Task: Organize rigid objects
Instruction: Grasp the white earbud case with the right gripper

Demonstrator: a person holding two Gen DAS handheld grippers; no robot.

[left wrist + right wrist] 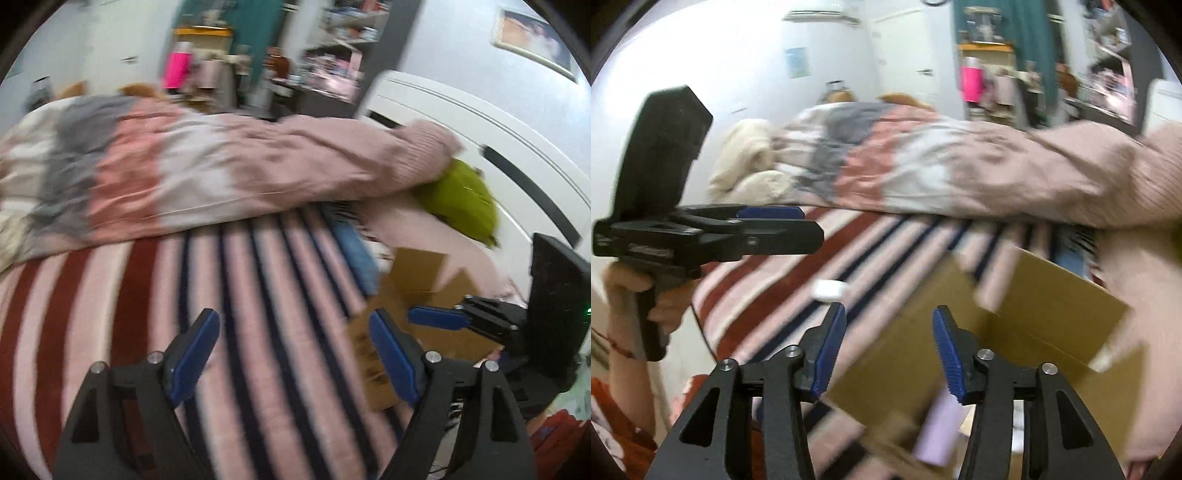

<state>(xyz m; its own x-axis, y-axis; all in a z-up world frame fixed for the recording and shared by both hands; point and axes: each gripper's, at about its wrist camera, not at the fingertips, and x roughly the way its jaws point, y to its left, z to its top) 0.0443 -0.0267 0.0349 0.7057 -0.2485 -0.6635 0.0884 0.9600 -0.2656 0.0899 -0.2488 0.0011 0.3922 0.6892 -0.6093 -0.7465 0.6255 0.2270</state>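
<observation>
An open cardboard box point(1027, 332) sits on the striped bedspread point(240, 295); it also shows in the left wrist view point(413, 280). A lilac cylinder-like object point(938, 432) lies inside the box, below my right gripper point(888, 336), which is open and empty above the box's near-left edge. A small white object point(829, 289) lies on the bedspread just beyond the right gripper. My left gripper point(291, 339) is open and empty over the stripes, left of the box. The left gripper also shows in the right wrist view point(775, 218), and the right gripper in the left wrist view point(439, 317). Both views are blurred.
A crumpled pink, white and grey duvet point(184, 173) is heaped across the far side of the bed. A green cushion point(465, 199) lies against the white headboard point(480, 125). A cream plush blanket point(746, 166) lies at the far left. Cluttered shelves point(332, 48) stand behind.
</observation>
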